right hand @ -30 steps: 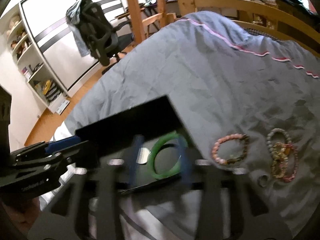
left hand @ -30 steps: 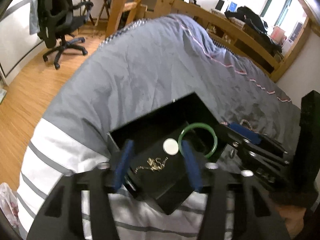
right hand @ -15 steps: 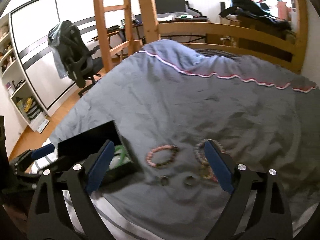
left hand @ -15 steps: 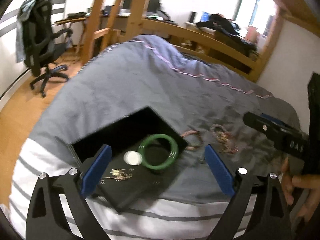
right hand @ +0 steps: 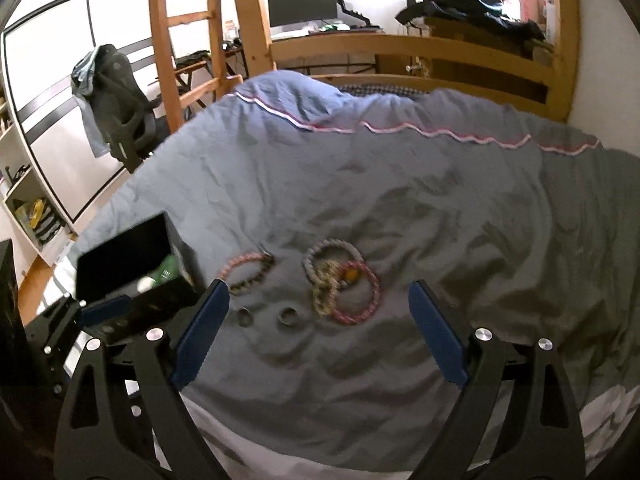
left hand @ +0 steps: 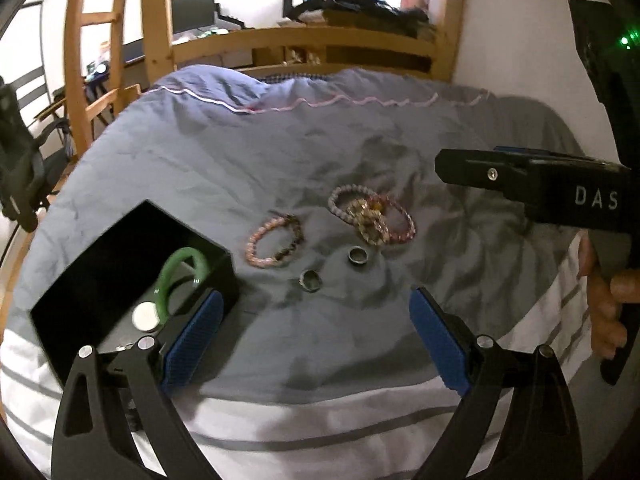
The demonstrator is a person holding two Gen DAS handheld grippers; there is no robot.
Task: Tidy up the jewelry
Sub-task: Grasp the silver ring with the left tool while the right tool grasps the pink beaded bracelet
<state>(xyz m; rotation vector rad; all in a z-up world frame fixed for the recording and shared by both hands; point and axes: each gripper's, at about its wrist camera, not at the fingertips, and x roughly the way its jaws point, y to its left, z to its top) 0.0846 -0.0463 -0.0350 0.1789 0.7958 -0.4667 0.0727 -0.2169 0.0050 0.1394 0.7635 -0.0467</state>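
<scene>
Jewelry lies on the grey quilted bedcover (left hand: pixel 248 152): pink beaded bracelet (left hand: pixel 273 241), three overlapping bead bracelets (left hand: pixel 372 220) and two metal rings (left hand: pixel 334 269) beside them. Open black rectangular box (left hand: pixel 116 256) to their left contains a green jade bangle (left hand: pixel 178 276). Left gripper (left hand: pixel 316 336) and right gripper (right hand: pixel 318 332) both spread wide, holding nothing.

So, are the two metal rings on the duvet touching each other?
Apart. The left wrist view shows one ring and the other ring with bare grey duvet between them; the right wrist view agrees.
</scene>
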